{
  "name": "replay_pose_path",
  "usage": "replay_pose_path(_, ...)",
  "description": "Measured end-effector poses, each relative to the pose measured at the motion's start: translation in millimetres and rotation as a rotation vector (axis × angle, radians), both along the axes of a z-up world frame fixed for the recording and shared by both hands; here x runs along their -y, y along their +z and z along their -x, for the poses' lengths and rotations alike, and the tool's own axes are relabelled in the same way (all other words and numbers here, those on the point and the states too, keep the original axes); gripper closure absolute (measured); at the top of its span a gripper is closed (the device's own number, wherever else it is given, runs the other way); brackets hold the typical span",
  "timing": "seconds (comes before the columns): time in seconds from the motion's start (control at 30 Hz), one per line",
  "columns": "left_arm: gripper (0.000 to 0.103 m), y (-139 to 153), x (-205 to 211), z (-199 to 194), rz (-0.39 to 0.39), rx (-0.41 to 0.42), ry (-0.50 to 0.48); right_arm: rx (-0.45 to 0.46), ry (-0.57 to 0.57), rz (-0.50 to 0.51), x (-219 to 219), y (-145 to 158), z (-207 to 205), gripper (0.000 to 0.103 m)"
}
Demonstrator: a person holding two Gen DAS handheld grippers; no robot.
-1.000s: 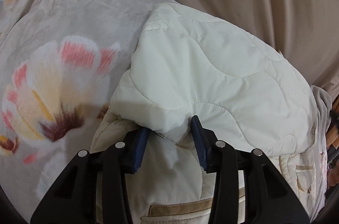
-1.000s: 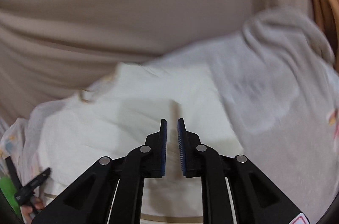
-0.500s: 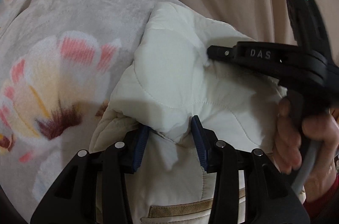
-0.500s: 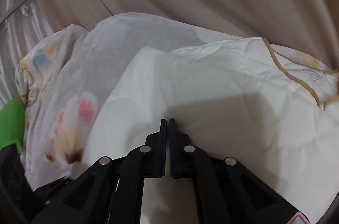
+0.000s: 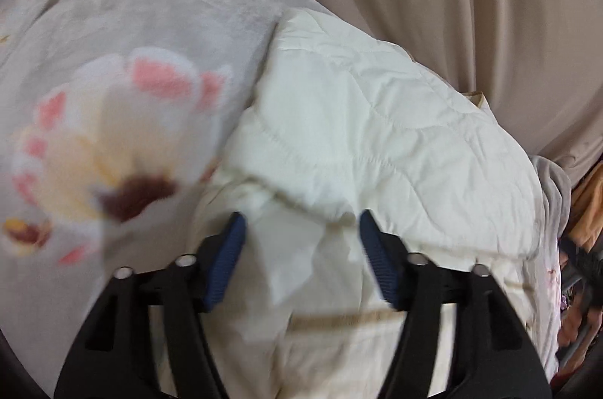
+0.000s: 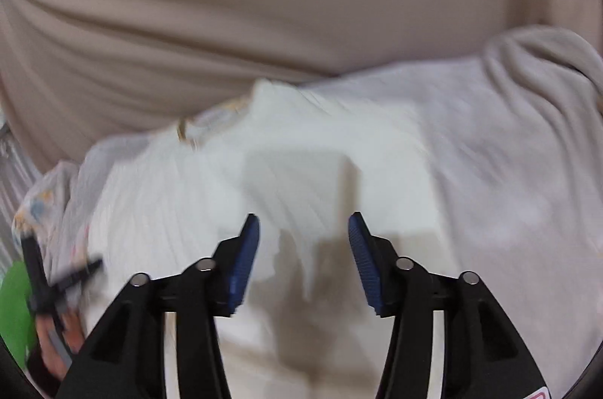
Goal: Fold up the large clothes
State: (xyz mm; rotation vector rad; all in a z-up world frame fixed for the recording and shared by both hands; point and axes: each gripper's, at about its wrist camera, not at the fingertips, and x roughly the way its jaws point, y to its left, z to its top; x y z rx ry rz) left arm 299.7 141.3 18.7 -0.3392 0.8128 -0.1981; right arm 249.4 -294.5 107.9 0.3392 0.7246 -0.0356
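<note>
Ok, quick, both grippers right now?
Left gripper: jaws opening, pads off the quilted jacket fold.
Right gripper: jaws opening, holding nothing.

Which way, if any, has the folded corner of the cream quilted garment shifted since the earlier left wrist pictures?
Cannot tell. The quilted garment lies against the floral blanket much as before; the left gripper is opening, its fingers off the fold.

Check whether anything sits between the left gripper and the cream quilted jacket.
Nothing visible does. The left gripper is right over the cream quilted jacket, its jaws opening with the folded edge between them. The floral blanket lies off to the side.
</note>
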Motion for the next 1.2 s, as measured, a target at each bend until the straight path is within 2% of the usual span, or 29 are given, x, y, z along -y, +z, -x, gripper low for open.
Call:
replay_pose_path(0.03, 0.031, 3.0, -6.2, 13.9, 0.003, -0.012, -0.018, -0.043, 0.007, 0.002, 7.9, -7.1, 36.8, 0.040)
replay_pose_path(0.07, 0.024, 4.9, -12.5, 30.1, 0.005, -0.036, -0.044, -0.073, 0.016, -0.017, 16.2, -14.1, 67.4, 0.036)
replay_pose_path(0.1, 0.012, 4.4, -18.1, 46.1, 0.008, -0.062, -0.060, -0.103, 0.021, -0.043, 22.6, -22.5, 94.8, 0.034)
replay_pose_path(0.13, 0.009, 2.3, -22.5, 59.3, 0.015, -0.089, -0.068, -0.130, 0.029, -0.077, 24.9, -31.8, 115.4, 0.032)
replay_pose_path(0.23, 0.009, -17.8, -29.3, 99.1, 0.107, -0.211, -0.126, -0.213, 0.075, -0.212, 14.1, -66.2, 168.5, 0.031)
replay_pose_path(0.27, 0.013, -21.5, -28.0, 108.9, 0.110, -0.214, -0.132, -0.210, 0.082, -0.205, 7.9, -69.7, 175.7, 0.031)
replay_pose_path(0.3, 0.027, -19.8, -24.2, 119.0, 0.061, -0.186, -0.126, -0.188, 0.082, -0.163, 1.6, -70.4, 181.8, 0.031)
replay_pose_path(0.33, 0.041, -17.8, -17.1, 127.4, -0.014, -0.162, -0.141, -0.169, 0.080, -0.120, -5.4, -70.7, 184.6, 0.038)
replay_pose_path(0.37, 0.067, -18.1, -13.5, 131.3, -0.044, -0.160, -0.150, -0.167, 0.062, -0.089, -10.3, -71.7, 185.4, 0.067)
replay_pose_path(0.4, 0.083, -16.9, -13.9, 135.9, -0.044, -0.156, -0.146, -0.172, 0.049, -0.090, -12.8, -72.4, 185.6, 0.083)
replay_pose_path(0.47, 0.091, -9.2, -20.5, 150.4, -0.028, -0.139, -0.129, -0.146, 0.025, -0.146, -9.6, -67.4, 193.2, 0.098)
replay_pose_path(0.6, 0.093, 12.1, -27.9, 206.9, -0.051, -0.101, -0.171, -0.075, 0.036, -0.150, -13.2, -35.5, 239.7, 0.099)
replay_pose_path(0.7, 0.092, 11.3, -35.8, 265.8, -0.084, -0.119, -0.223, -0.076, 0.073, -0.140, -22.9, -25.5, 302.3, 0.099)
replay_pose_path(0.77, 0.090, 2.0, -42.1, 307.5, -0.098, -0.156, -0.247, -0.114, 0.074, -0.147, -27.7, -34.2, 348.0, 0.099)
replay_pose_path(0.87, 0.082, -6.8, -52.4, 352.4, -0.079, -0.195, -0.252, -0.189, 0.060, -0.147, -32.6, -61.8, 405.7, 0.097)
replay_pose_path(0.93, 0.083, 11.6, -59.9, 361.8, -0.091, -0.147, -0.208, -0.205, 0.033, -0.113, -34.1, -66.3, 425.5, 0.095)
replay_pose_path(1.03, 0.077, 71.7, -62.2, 354.7, -0.092, 0.053, -0.184, -0.127, -0.010, -0.113, -20.2, -33.1, 423.9, 0.092)
replay_pose_path(1.07, 0.069, 93.4, -57.1, 345.6, -0.106, 0.127, -0.187, -0.058, -0.003, -0.081, -19.3, -9.3, 411.6, 0.091)
replay_pose_path(1.13, 0.066, 124.9, -38.3, 314.5, -0.136, 0.237, -0.205, 0.020, 0.034, -0.025, -25.7, 23.3, 380.2, 0.091)
replay_pose_path(1.2, 0.066, 136.6, -14.9, 272.3, -0.156, 0.261, -0.228, 0.078, 0.121, -0.004, -45.2, 49.1, 326.0, 0.091)
